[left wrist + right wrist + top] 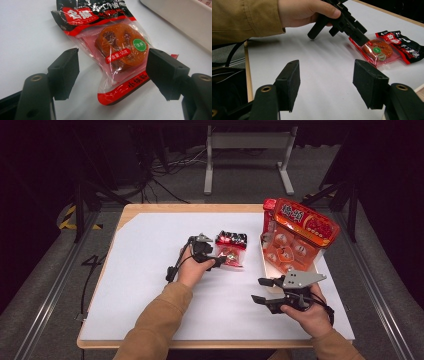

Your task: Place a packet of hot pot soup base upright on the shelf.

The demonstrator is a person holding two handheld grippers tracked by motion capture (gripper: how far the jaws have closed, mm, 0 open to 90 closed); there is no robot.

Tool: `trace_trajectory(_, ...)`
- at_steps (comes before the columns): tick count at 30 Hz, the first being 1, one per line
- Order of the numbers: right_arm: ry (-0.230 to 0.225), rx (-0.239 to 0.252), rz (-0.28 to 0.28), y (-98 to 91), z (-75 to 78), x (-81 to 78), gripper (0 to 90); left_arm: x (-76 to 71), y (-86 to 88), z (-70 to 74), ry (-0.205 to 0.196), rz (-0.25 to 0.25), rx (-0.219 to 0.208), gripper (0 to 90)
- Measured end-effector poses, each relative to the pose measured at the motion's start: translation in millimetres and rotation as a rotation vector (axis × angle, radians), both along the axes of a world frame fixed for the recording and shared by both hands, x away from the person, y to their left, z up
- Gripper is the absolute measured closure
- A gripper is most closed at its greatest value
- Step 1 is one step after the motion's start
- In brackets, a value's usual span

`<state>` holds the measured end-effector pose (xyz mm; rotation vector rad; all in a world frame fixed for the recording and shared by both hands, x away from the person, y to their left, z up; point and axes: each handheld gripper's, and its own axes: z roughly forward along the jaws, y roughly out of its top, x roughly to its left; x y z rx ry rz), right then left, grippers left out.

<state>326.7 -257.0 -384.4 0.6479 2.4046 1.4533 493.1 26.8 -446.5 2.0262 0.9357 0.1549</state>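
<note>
The left gripper (112,72) is hanging wide open around the snack packet (117,50) mid-tabletop; pinching only its slippery edge could make it slide away.

My wooden-edged desk (150,209) with its white top sheet stands on grey carpet floor (45,285); beyond it a pale metal frame stand (247,150), loose black cables (165,175) and dark surroundings under dim light

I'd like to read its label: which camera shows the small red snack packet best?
The left gripper view: the snack packet lies close up, label and orange slice plain. The high view shows it small; the right gripper view shows it at a distance.
</note>
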Motion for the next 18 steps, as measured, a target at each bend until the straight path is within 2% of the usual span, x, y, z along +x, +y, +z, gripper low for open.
trace_trajectory(4, -0.001, 0.002, 0.000, -0.5, 0.1, -0.4, 39.1, 2.7, 0.4, -4.2, 0.015, 0.011, 0.016, 32.9)
trace_trajectory(5, -0.004, 0.001, -0.001, -0.7, 0.2, -0.4, 39.1, 3.5, 0.0, -6.1, 0.033, 0.008, 0.003, 34.3)
trace_trajectory(7, -0.005, 0.000, -0.001, -0.8, 0.3, -0.3, 39.1, 3.4, 0.2, -5.6, 0.036, 0.002, 0.006, 35.1)
trace_trajectory(8, -0.005, 0.000, -0.002, -1.0, 0.2, -0.2, 39.1, 3.3, -0.2, -5.8, 0.041, -0.004, -0.005, 38.5)
trace_trajectory(9, -0.004, -0.001, -0.003, -0.8, -0.4, 0.2, 39.1, 2.8, -0.4, -5.6, 0.049, -0.018, -0.003, 46.5)
trace_trajectory(10, -0.003, -0.003, -0.003, -0.6, -0.7, 0.4, 39.1, 1.0, -2.5, -5.7, 0.036, -0.023, 0.013, 48.1)
trace_trajectory(13, -0.003, -0.004, -0.003, 0.2, -1.3, 0.6, 39.1, -0.2, -3.6, -5.0, 0.028, -0.033, 0.033, 62.5)
trace_trajectory(14, -0.002, -0.005, -0.001, 0.5, -1.5, 0.7, 39.0, -1.0, -3.6, -4.4, 0.030, -0.034, 0.043, 62.5)
trace_trajectory(15, -0.003, -0.006, -0.002, 0.9, -1.7, 0.8, 39.0, -1.3, -2.9, -4.1, 0.033, -0.038, 0.047, 72.1)
trace_trajectory(16, -0.003, -0.006, -0.002, 0.9, -1.7, 0.8, 39.0, -1.5, -2.2, -4.3, 0.036, -0.041, 0.047, 72.1)
trace_trajectory(18, -0.003, -0.006, -0.002, 1.0, -1.6, 0.7, 39.1, -2.1, -0.9, -4.7, 0.028, -0.043, 0.054, 79.0)
